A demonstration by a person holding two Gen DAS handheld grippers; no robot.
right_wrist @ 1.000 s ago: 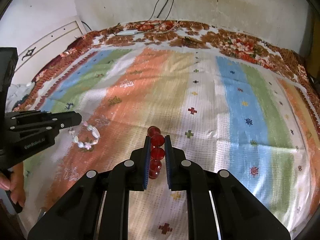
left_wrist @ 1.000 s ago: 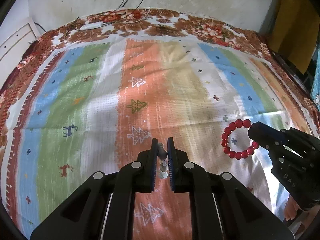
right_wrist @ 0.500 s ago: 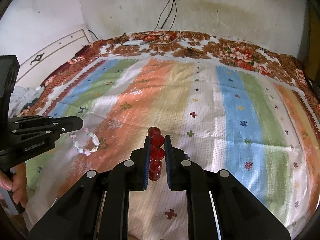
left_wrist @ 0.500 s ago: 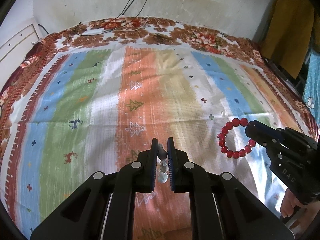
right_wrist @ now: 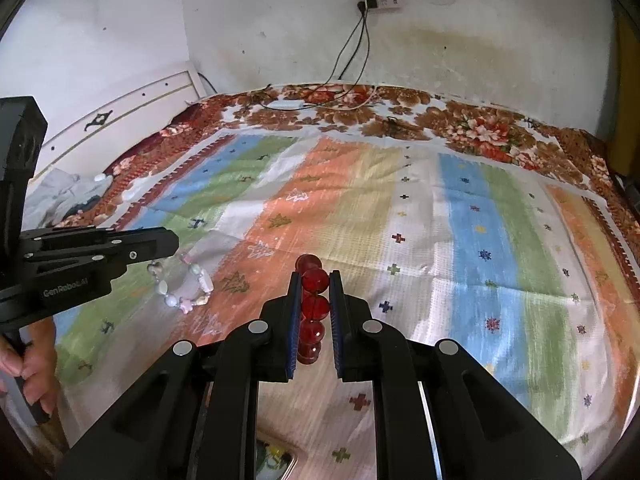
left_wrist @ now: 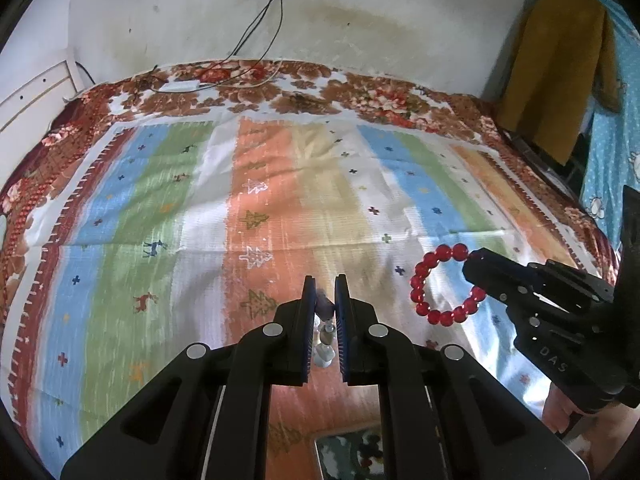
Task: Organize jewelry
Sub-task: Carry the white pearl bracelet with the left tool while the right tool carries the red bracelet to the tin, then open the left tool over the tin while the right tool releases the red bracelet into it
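Since both pieces hang clear of the bed, each shows how it will behave. The red bead bracelet [left_wrist: 446,286] is a ring of glossy round beads, pinched at one side by the right gripper [right_wrist: 315,282], whose fingers are clamped on two or three of the beads; the rest of the loop dangles free to the gripper's left in the left wrist view. It looks light but hard and slick, so I judge the beads could roll or squirt out of a flat pinch; a hold across a bead's widest part, or over the gap between two beads, seems safest.

The pale bead bracelet [right_wrist: 182,286], with mixed white, pink and clear stones of uneven shape, hangs from the left gripper [left_wrist: 325,286], whose fingers are closed nearly together on a dark bead. It is limp, probably threaded on a stretchy cord, and will swing and sag rather than hold any form, so it should be lowered rather than dropped.

Below lies the striped bedspread [left_wrist: 192,216], soft and patterned. At the bottom edge of both views sits part of a patterned container [left_wrist: 352,454], too cropped to identify; it may be the destination.
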